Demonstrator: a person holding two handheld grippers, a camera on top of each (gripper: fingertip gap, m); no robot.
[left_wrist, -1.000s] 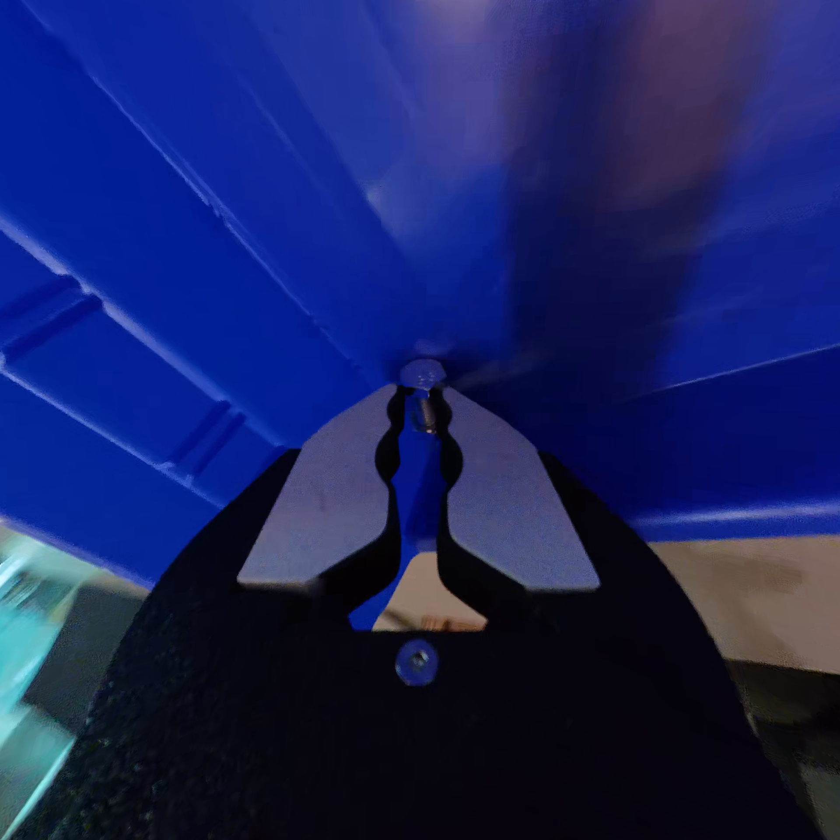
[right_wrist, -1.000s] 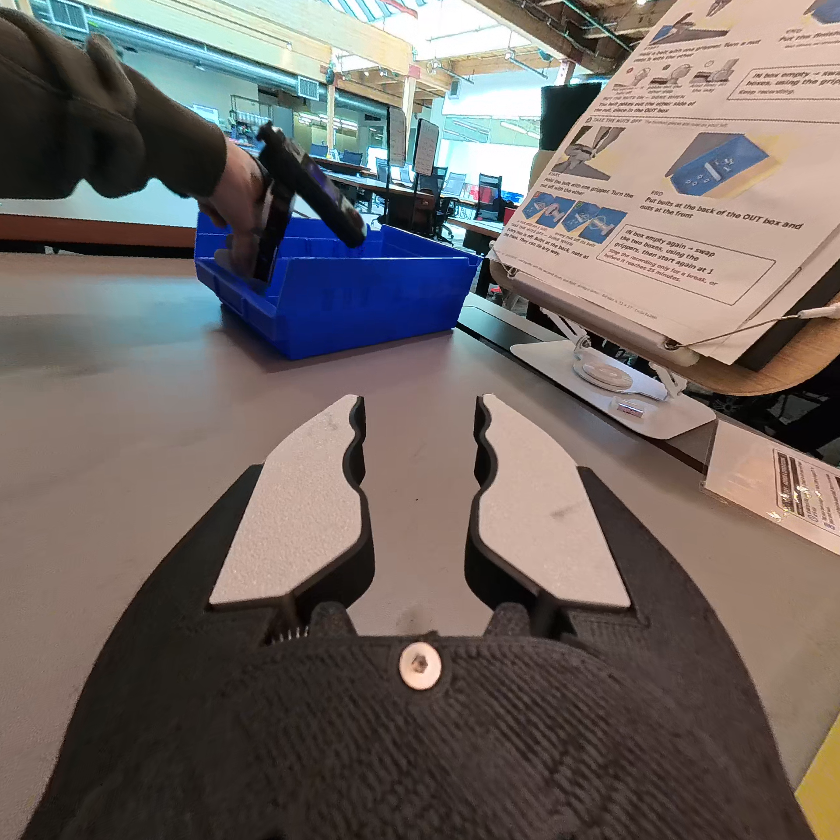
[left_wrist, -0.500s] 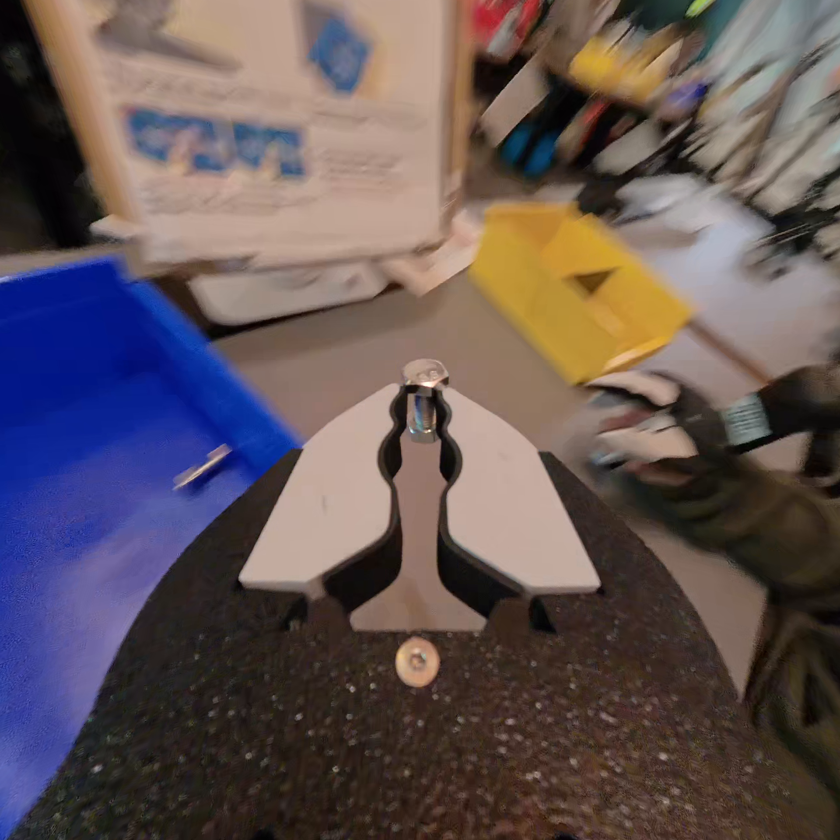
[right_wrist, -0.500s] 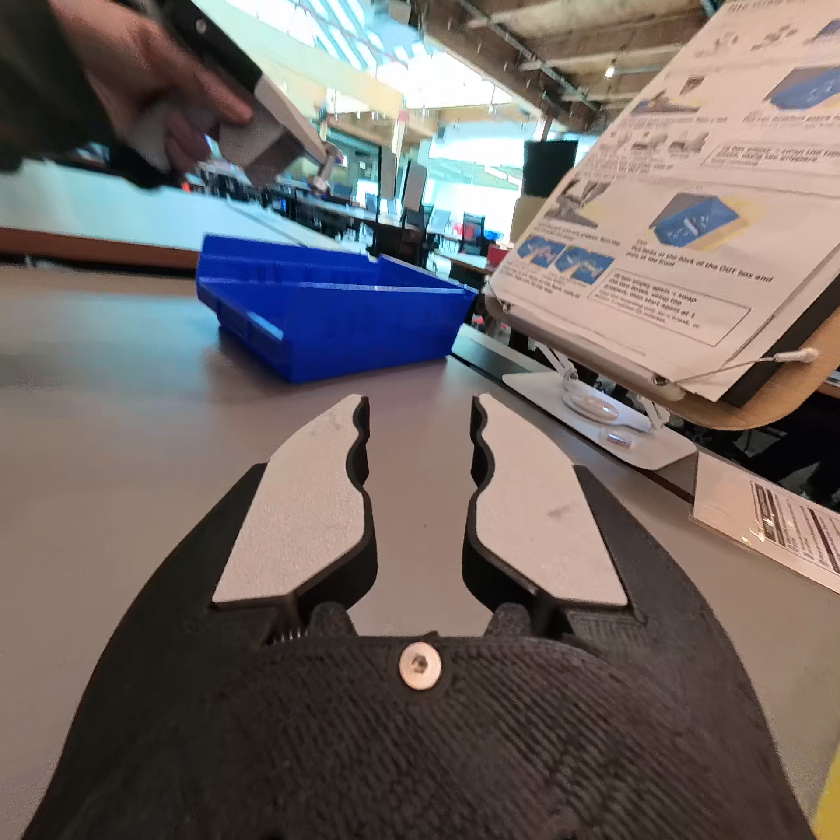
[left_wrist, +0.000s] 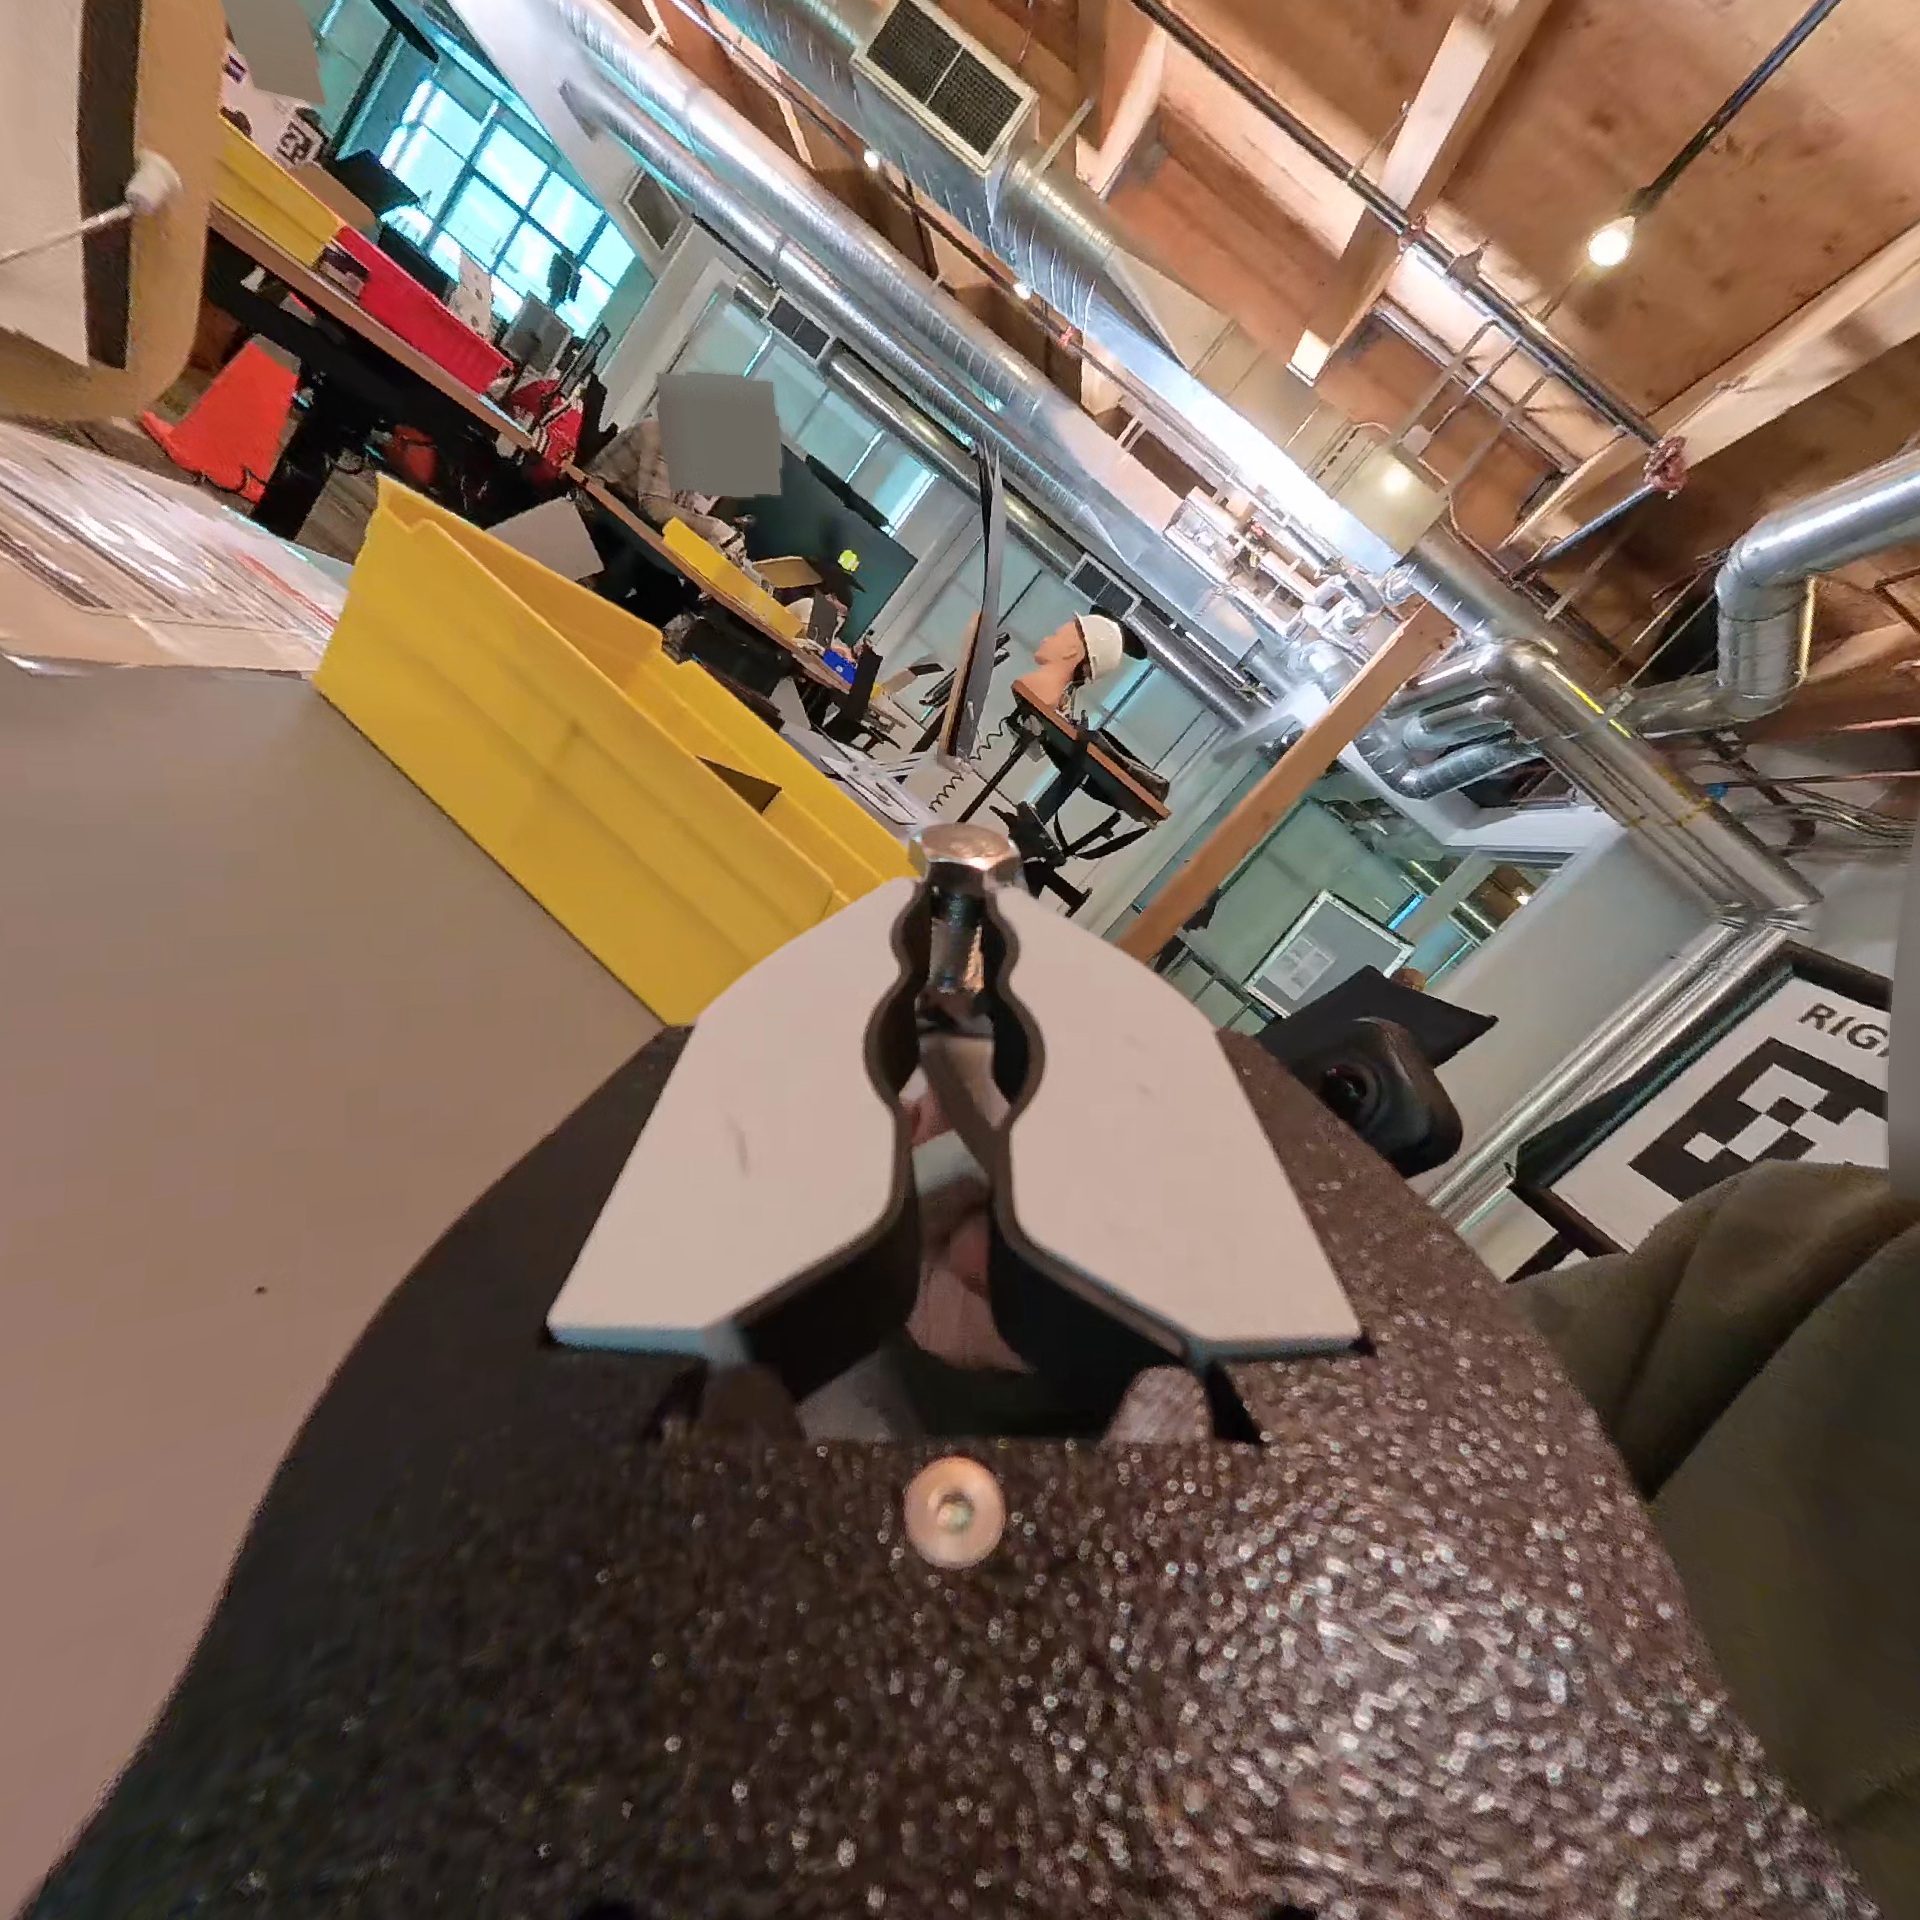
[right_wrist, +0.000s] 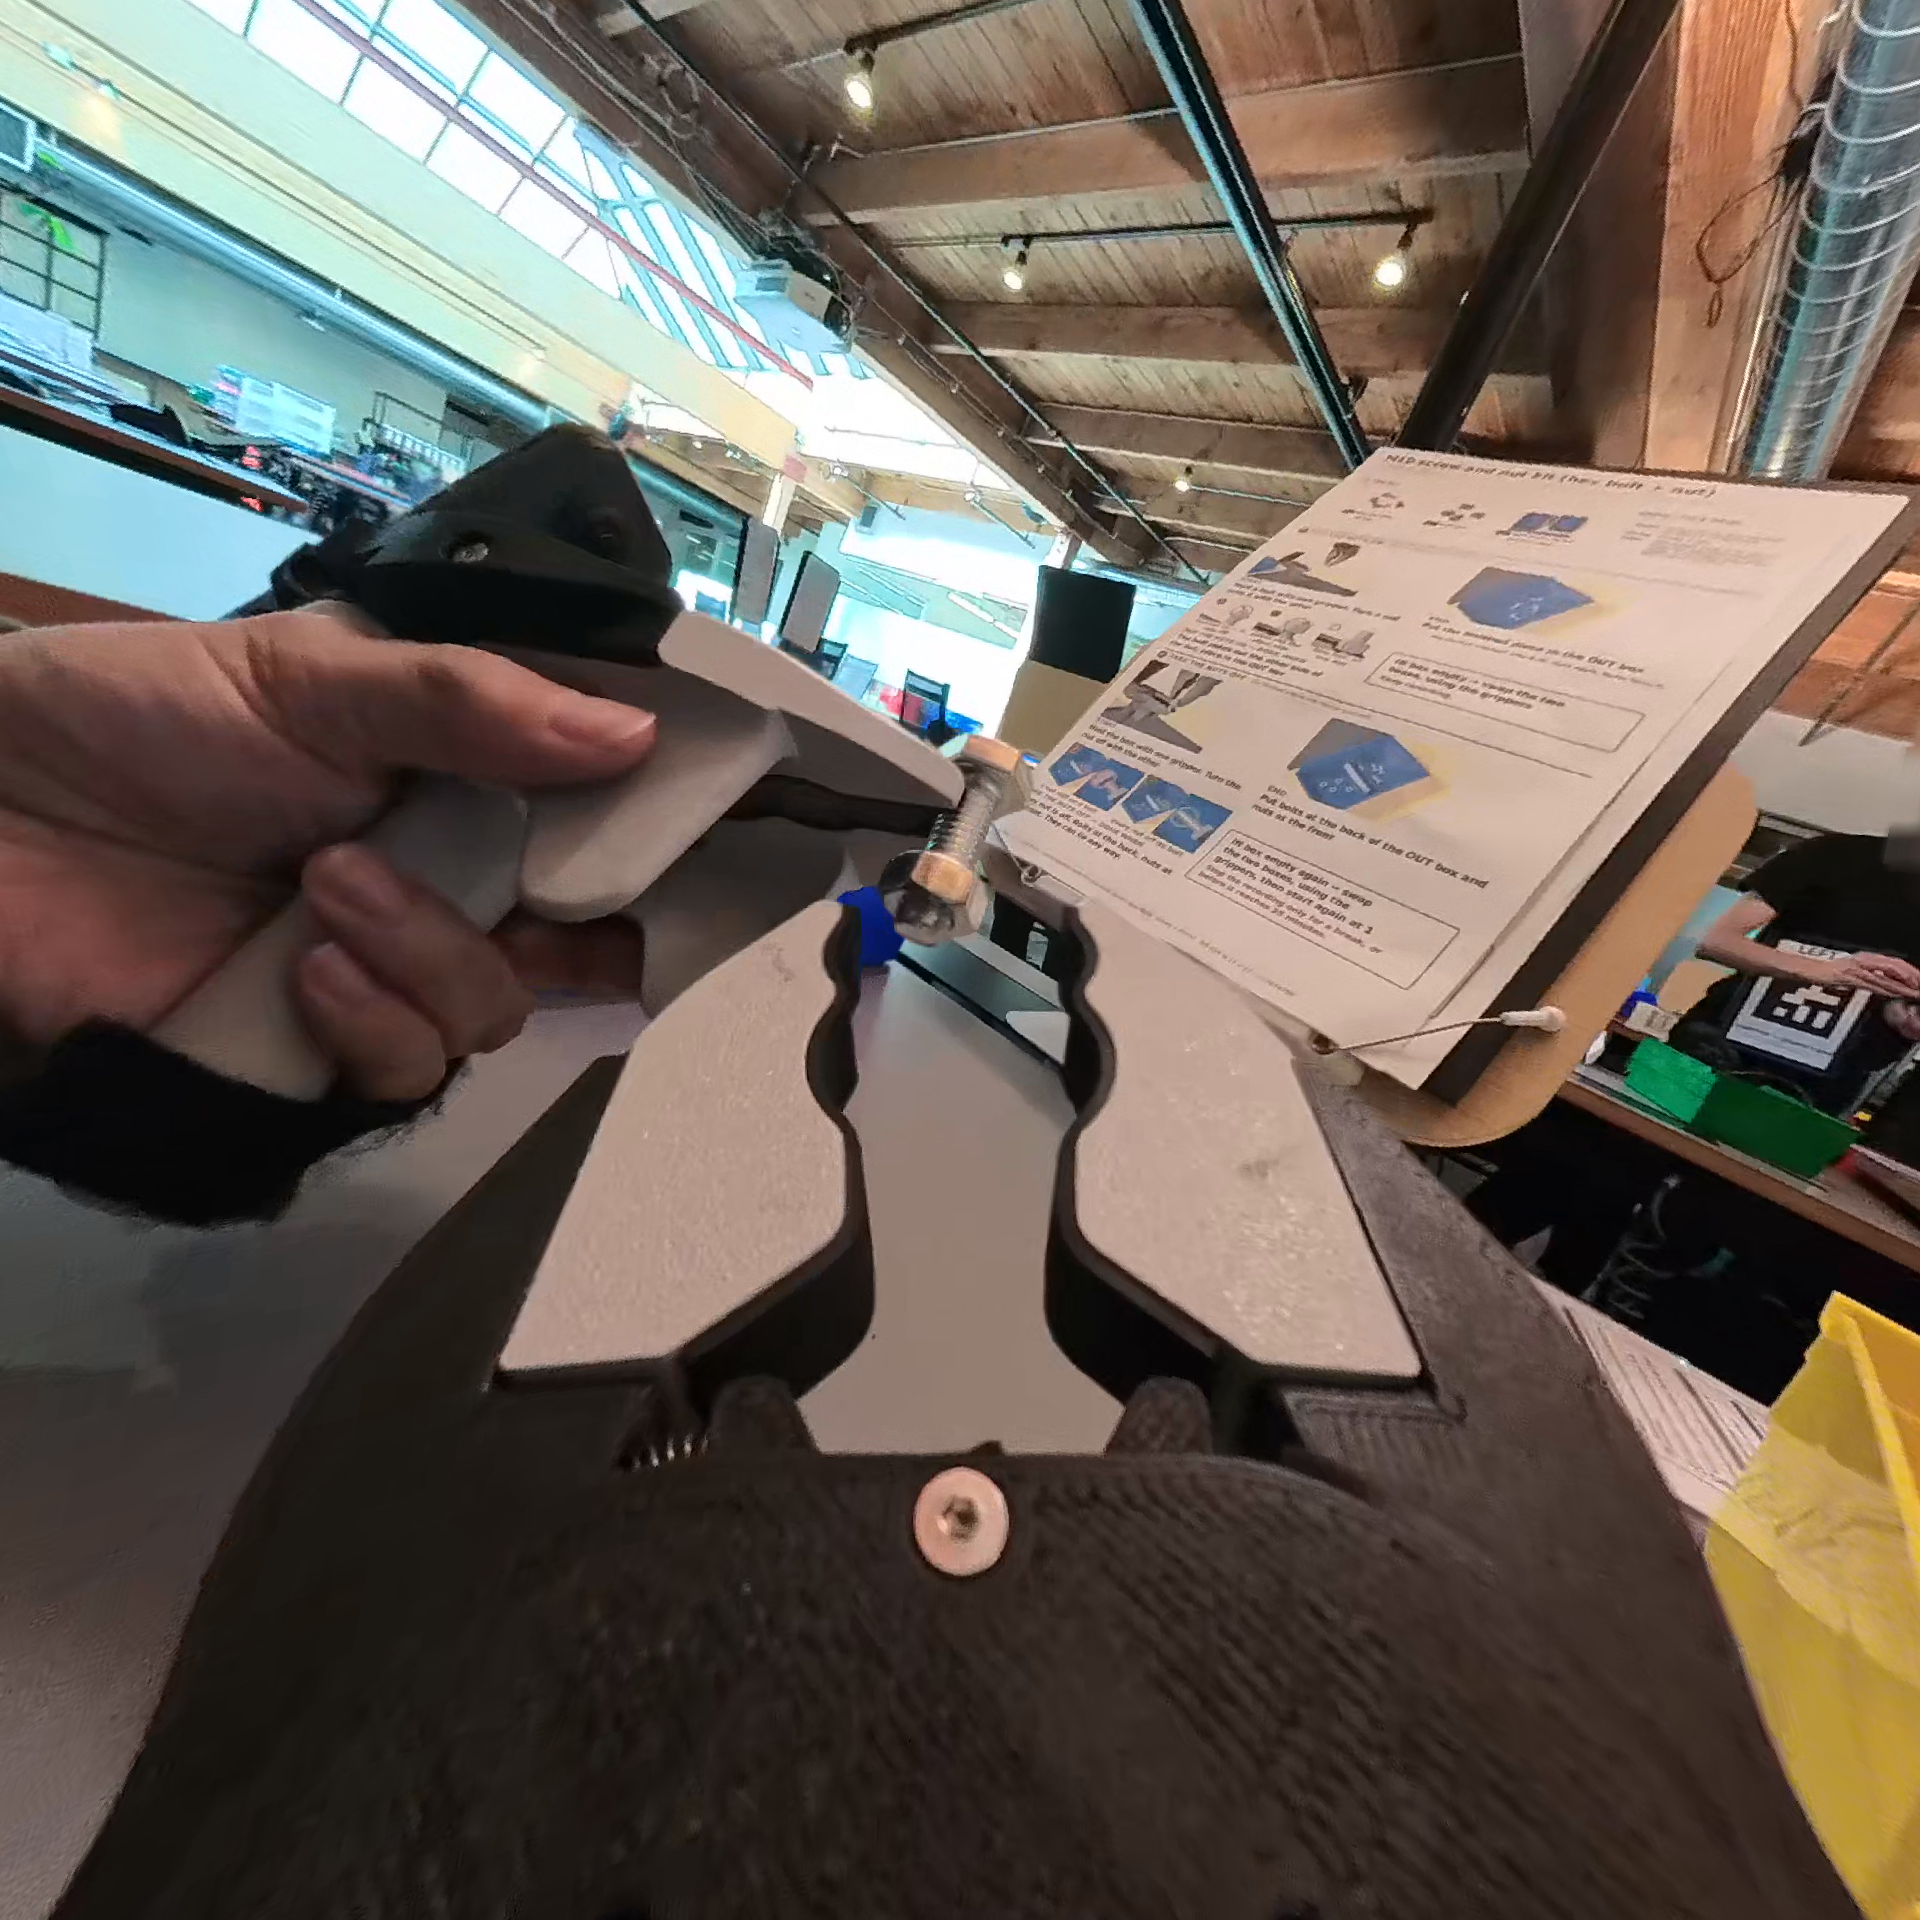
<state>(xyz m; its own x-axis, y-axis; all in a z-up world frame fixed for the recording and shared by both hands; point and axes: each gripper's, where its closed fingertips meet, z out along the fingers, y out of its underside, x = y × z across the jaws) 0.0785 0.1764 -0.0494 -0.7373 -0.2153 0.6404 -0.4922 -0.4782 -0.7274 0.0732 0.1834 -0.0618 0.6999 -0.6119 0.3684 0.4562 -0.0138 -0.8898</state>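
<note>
Left gripper (left_wrist: 961, 914) is clamped down on a bolt (left_wrist: 958, 904), pinching the threaded shank right at the fingertips with the hex head poking out past them. From the right wrist view you can see that same bolt (right_wrist: 961, 821) hanging out of the left gripper with a nut (right_wrist: 935, 894) threaded on its lower end, held up in the air above the table (right_wrist: 966, 1195). A hand (right_wrist: 260, 821) is wrapped around the left gripper's white handle. Right gripper (right_wrist: 961, 977) has its jaws spread wide with nothing between them, and the nut sits just in front of its fingertips, roughly centred over the gap, can't tell if it's touching. Off to the right there's an instruction sheet (right_wrist: 1434, 748) propped on a tilted board. A yellow bin (left_wrist: 582, 748) sits on the table beyond the left gripper, and a bit of blue bin (right_wrist: 868, 930) peeks out behind the right one's left finger.
</note>
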